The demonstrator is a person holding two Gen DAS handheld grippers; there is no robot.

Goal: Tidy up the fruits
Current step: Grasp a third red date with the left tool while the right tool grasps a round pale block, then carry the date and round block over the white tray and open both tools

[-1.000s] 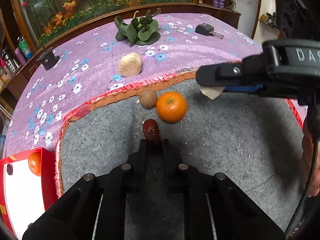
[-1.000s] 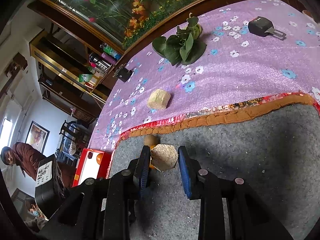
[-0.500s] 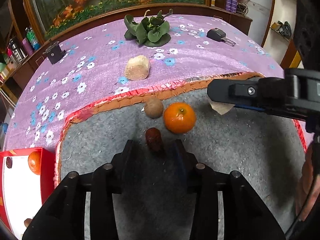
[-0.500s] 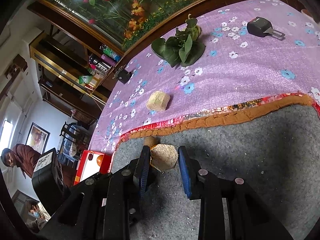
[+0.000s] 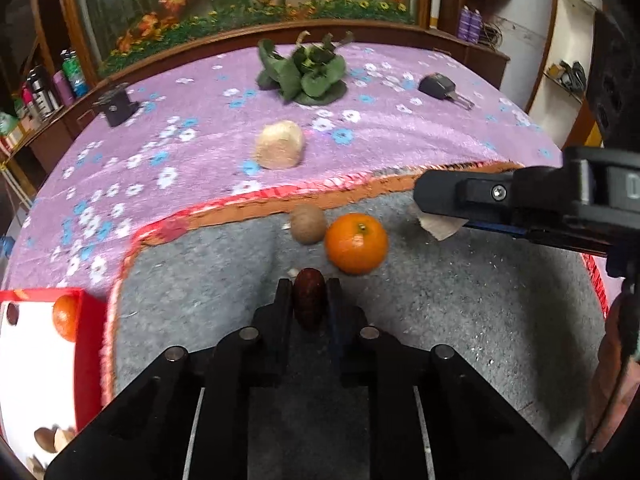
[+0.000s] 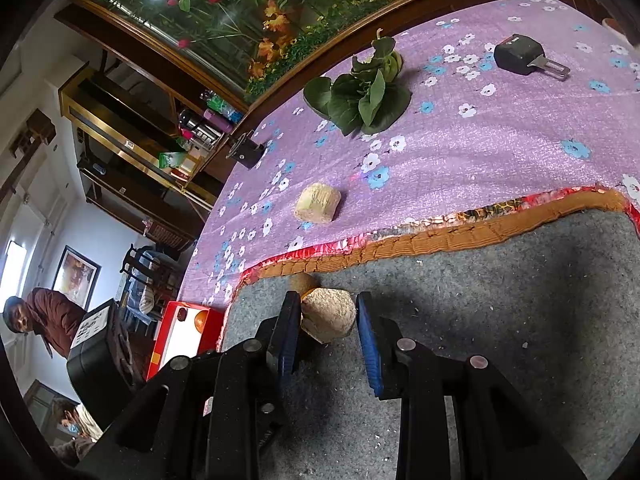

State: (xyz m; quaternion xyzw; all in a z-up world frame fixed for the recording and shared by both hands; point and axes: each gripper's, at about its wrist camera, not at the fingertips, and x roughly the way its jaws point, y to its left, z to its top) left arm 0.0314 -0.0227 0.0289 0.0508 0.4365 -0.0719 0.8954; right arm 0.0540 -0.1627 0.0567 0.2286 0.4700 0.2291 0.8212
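So the left gripper (image 5: 309, 300) has its fingers pinched tight around a dark red date (image 5: 308, 304), which sits lengthwise between the tips on the grey mat (image 5: 460, 320), probably so it can go straight into the red box (image 5: 48, 344) at the near left, where an orange and a few bits already sit. The date looks small, oval, wrinkly and a bit glossy. Just beyond it are a mandarin (image 5: 356, 242) and a small brown round fruit (image 5: 307, 224), touching or nearly so. The right gripper (image 6: 328, 316) has a narrow gap and a pale, rough, chunky piece (image 6: 329, 314) in it; the left pad touches, the right side I can't tell. It's parked off to the right, out of the way I guess.
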